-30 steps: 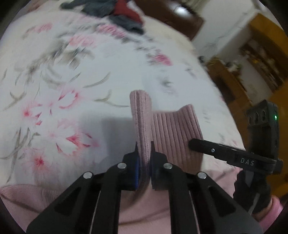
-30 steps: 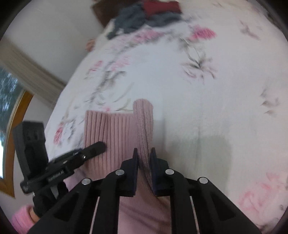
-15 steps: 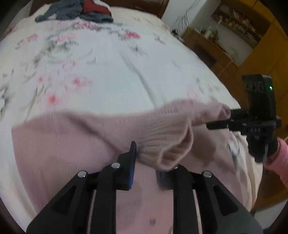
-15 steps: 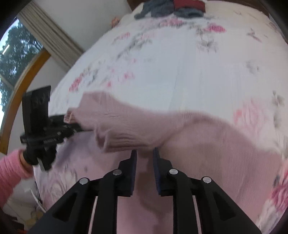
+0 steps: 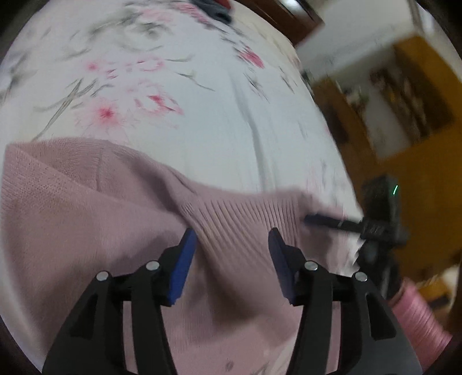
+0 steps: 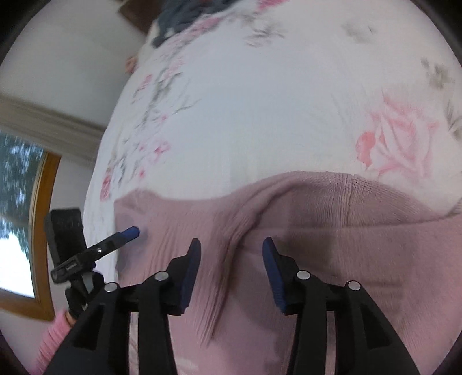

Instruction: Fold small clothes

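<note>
Lying spread across the near part of a flowered bedsheet (image 5: 219, 138), a pink knitted sweater (image 5: 86, 219), its ribbed band bunching up just ahead of the left gripper (image 5: 232, 239). Hovering over that ribbed fold with blue-padded fingers (image 5: 182, 259) standing wide apart and gripping nothing. Showing the same in the right wrist view: the right gripper (image 6: 231, 249) spreading its fingers well apart above a raised wrinkle in the sweater (image 6: 361, 230), no cloth caught between them. Appearing at the left edge of that view, the left gripper (image 6: 131, 232) with its blue tip just beside the sweater's side edge, and below it a pink sleeve (image 6: 53, 334). Appearing at the right edge of the left wrist view, the right gripper (image 5: 320, 220), blurred, its tip over the ribbed band. Sitting far off at the head of the sheet (image 6: 260, 101), a dark heap of clothes (image 6: 179, 17), smeared by motion.
</note>
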### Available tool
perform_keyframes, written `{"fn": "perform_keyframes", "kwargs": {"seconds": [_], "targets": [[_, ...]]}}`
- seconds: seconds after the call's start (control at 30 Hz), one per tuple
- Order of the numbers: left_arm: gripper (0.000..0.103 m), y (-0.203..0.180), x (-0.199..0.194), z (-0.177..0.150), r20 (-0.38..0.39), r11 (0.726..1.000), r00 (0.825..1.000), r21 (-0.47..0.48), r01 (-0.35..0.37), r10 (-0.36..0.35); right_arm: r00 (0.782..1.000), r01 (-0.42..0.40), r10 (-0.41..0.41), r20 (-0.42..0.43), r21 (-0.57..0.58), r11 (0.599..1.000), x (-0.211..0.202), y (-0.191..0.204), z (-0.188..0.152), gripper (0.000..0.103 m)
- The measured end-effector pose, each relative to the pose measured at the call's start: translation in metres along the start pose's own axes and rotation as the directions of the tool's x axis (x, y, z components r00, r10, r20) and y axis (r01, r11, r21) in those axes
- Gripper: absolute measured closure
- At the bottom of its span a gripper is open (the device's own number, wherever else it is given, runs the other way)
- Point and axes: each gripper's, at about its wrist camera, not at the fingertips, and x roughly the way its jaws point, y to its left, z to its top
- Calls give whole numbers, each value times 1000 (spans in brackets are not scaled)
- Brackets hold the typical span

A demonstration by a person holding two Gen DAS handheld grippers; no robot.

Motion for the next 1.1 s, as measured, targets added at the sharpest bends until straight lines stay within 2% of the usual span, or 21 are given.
{"fn": "perform_keyframes", "kwargs": {"seconds": [0.1,0.17,0.2,0.23,0.27,0.3,0.37,0.5,0.57,0.6,0.77,0.83,0.97,1.03,1.07,1.1], "targets": [[53,9,15,6,-16,996,996,-25,-85,84,999,-30,30,11,48,998,12,-8,6,58],[53,6,19,9,1,997,997,-30,-73,74,999,-41,40,18,51,998,18,-7,11,59],[60,2,21,13,11,998,998,-25,-63,63,999,-39,38,17,47,998,21,-5,12,67],[72,-3,24,17,16,998,998,-17,-68,68,1000,-22,22,17,37,999,24,-3,14,78],[76,-7,25,20,22,997,996,-9,-83,83,1000,-3,3,21,29,1000,24,-1,15,81],[85,-10,26,24,37,994,993,4,-111,111,999,15,-16,36,17,1000,24,1,17,83],[89,-9,26,29,51,990,988,2,-143,143,997,28,-29,74,13,1000,20,3,22,87],[90,-7,27,28,34,982,983,39,-184,182,995,74,-73,70,-1,997,23,2,29,88],[89,-10,19,23,34,985,986,45,-164,163,994,91,-89,65,-27,996,22,6,26,87],[88,-13,13,21,34,988,988,35,-150,149,994,84,-82,69,-35,996,17,9,22,83],[78,-30,-19,-23,34,996,997,50,-76,75,999,9,-5,51,-62,998,-15,23,-20,68],[70,-37,-21,-43,22,994,996,69,-87,85,1000,8,-8,7,-73,997,-18,28,-43,64],[70,-47,-12,-73,-12,979,987,130,-157,160,996,24,-28,-87,-47,999,0,26,-72,64],[70,-48,-3,-81,-34,965,976,159,-208,216,994,16,-17,-108,-14,1000,10,20,-78,65],[70,-46,-3,-84,-42,964,974,161,-213,223,994,8,-8,-112,1,1000,11,19,-79,66],[70,-44,-2,-87,-45,961,972,167,-221,232,994,0,2,-112,22,1000,12,16,-81,82]]}}
